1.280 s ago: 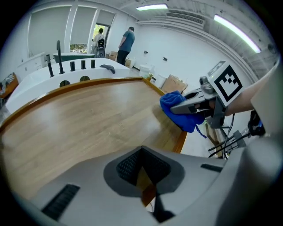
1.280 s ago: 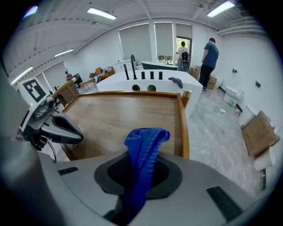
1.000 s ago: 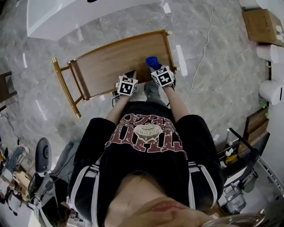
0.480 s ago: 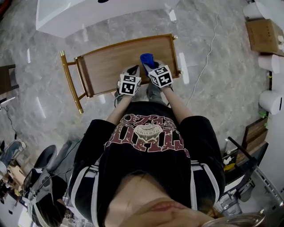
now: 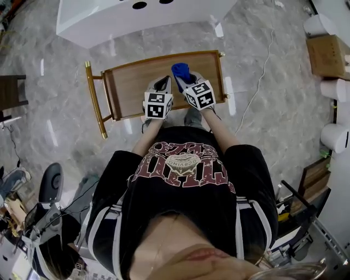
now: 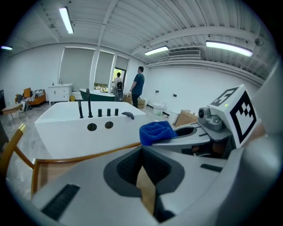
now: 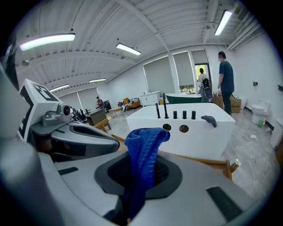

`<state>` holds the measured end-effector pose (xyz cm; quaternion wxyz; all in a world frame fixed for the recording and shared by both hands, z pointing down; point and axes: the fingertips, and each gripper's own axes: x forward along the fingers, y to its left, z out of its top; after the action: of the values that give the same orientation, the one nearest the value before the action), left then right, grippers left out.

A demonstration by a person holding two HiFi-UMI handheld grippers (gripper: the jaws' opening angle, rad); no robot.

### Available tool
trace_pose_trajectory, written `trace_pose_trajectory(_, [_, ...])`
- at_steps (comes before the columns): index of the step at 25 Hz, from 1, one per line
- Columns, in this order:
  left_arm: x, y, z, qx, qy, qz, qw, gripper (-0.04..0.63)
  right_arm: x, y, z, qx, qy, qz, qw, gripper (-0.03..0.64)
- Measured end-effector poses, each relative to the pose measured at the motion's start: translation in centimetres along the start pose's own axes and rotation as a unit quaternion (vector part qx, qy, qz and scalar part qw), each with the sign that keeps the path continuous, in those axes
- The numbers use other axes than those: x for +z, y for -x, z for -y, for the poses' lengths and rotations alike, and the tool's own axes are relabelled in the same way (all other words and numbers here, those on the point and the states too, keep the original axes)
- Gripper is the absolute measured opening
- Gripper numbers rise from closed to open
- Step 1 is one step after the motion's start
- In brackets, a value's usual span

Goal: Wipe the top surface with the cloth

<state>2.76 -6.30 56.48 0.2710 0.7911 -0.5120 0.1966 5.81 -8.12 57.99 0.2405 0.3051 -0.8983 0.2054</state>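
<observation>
A wooden top [image 5: 131,85] in a gold frame stands on the floor in front of the person. My right gripper [image 5: 185,76] is shut on a blue cloth [image 5: 180,70], held over the right part of that top. In the right gripper view the cloth [image 7: 142,150] stands up bunched between the jaws of my right gripper [image 7: 138,176]. My left gripper [image 5: 163,85] hovers just left of it, shut with nothing in it. In the left gripper view its tips [image 6: 142,152] meet over the wood [image 6: 48,170], and the cloth [image 6: 155,131] shows to the right.
A white bathtub-like unit [image 5: 136,16] with black fittings stands just beyond the wooden top. A cable [image 5: 262,65] runs over the marble floor on the right. A cardboard box [image 5: 328,54] and white rolls [image 5: 334,136] sit at far right, a dark stool [image 5: 11,93] at left.
Both grippers have moved away from the person, from the near edge farther over the wooden top, the blue cloth going with the right one. The head view has shifted.
</observation>
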Motion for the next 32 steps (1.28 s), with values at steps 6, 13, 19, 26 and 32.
trace_pose_trajectory(6, [5.4, 2.6, -0.6, 0.012, -0.013, 0.067, 0.9976, 0.046, 5.7, 0.8, -0.9, 0.004, 0.033, 0.056, 0.998, 0.058])
trace_pose_trajectory(13, [11.2, 5.2, -1.4, 0.023, -0.041, 0.135, 0.9897, 0.046, 11.5, 1.4, -2.7, 0.012, 0.038, 0.121, 0.992, 0.058])
trace_pose_trajectory(19, [14.7, 7.3, -1.5, 0.039, -0.060, 0.176, 0.9818, 0.046, 15.6, 2.4, -3.7, 0.013, 0.041, 0.166, 0.985, 0.058])
trace_pose_trajectory(26, [18.6, 10.5, -1.5, 0.055, -0.086, 0.219, 0.9703, 0.046, 20.8, 4.4, -5.1, 0.011, 0.075, 0.213, 0.974, 0.058])
trace_pose_trajectory(32, [21.9, 13.4, -1.2, 0.076, -0.108, 0.266, 0.9549, 0.046, 24.1, 6.2, -6.9, 0.009, 0.110, 0.246, 0.963, 0.058])
